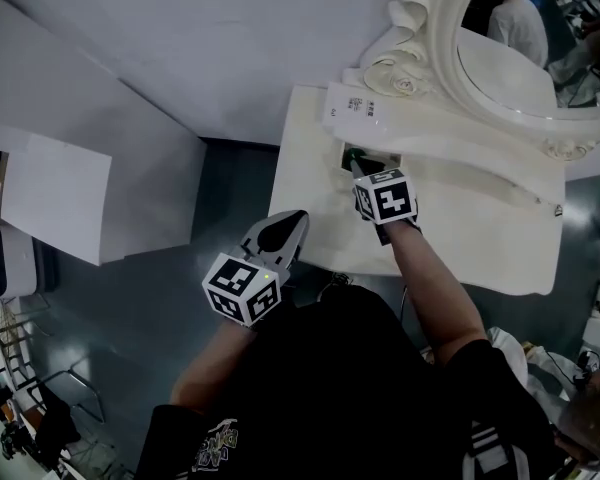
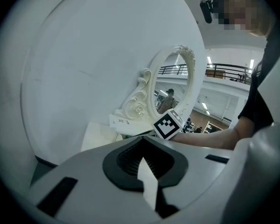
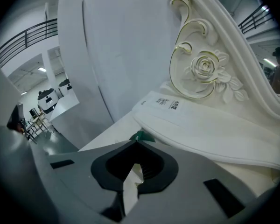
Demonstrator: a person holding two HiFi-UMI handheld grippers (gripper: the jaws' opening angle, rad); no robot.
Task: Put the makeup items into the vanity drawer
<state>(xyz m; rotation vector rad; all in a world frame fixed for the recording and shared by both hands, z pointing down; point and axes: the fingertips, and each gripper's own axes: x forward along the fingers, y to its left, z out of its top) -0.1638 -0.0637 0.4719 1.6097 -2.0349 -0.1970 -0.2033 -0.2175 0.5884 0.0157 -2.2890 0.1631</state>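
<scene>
we keep the left gripper (image 1: 283, 230) pulled in close to our body with its jaws pressed together on nothing, while our right arm (image 1: 432, 280) stretches forward, carrying the right gripper (image 1: 364, 174) with its jaws likewise drawn together.

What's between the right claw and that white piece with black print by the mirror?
A small green item pinched by the right gripper, then bare cream tabletop up to the white printed piece. The right gripper view shows it best.
</scene>
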